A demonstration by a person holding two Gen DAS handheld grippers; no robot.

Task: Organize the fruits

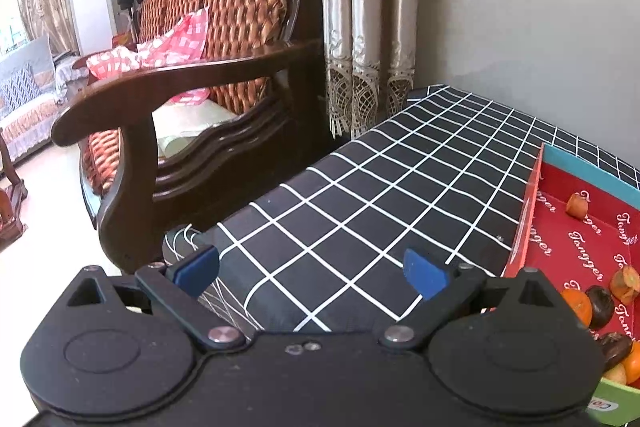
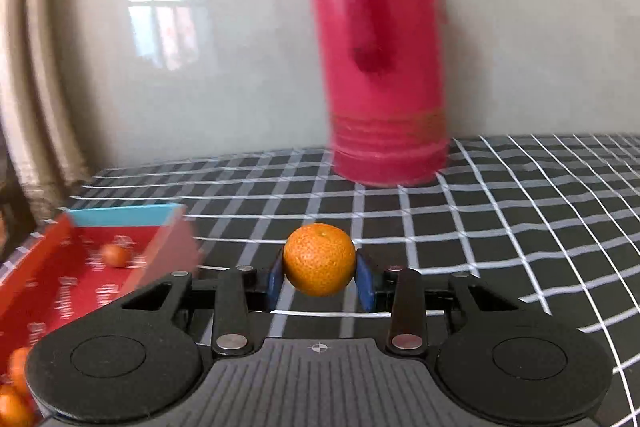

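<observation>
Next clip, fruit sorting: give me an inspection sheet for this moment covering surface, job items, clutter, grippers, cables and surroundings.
Surface: table under a black cloth with a white grid.
Job's things: orange held clear of the cloth; red box at the table's edge, with orange and dark fruits inside.
Clutter: red flask standing on the table, blurred.
Grippers: left gripper open, nothing between its pads, over the bare cloth; right gripper shut on the orange.
Cables: nothing seen.
Surroundings: wooden sofa with a checked cloth on its seat, curtain, pale wall.
</observation>
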